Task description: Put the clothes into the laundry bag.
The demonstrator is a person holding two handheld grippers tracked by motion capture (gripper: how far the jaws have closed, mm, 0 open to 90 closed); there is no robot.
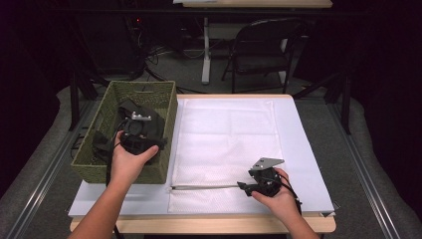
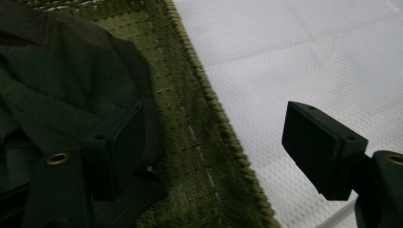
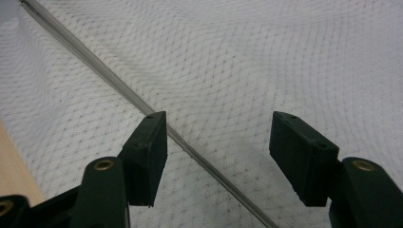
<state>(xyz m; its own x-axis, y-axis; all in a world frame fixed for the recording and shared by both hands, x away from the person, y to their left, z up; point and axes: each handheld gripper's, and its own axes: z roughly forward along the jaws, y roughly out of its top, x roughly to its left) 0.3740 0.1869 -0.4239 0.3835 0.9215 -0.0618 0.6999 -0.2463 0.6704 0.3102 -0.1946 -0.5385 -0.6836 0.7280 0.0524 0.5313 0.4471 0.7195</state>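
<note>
On the left, the left hand-held gripper [image 1: 141,141] hangs over the green woven basket [image 1: 168,107] with its jaws wide and nothing between them — one above the dark cloth [image 2: 57,85] in the basket, the other past the rim. To the right, the white mesh bag [image 1: 226,139] lies flat on the desk [image 1: 303,149]. The right hand-held gripper [image 1: 249,187] sits at the bag's near edge — jaws spread wide over the zipper [image 3: 119,88], pressing nothing.
</note>
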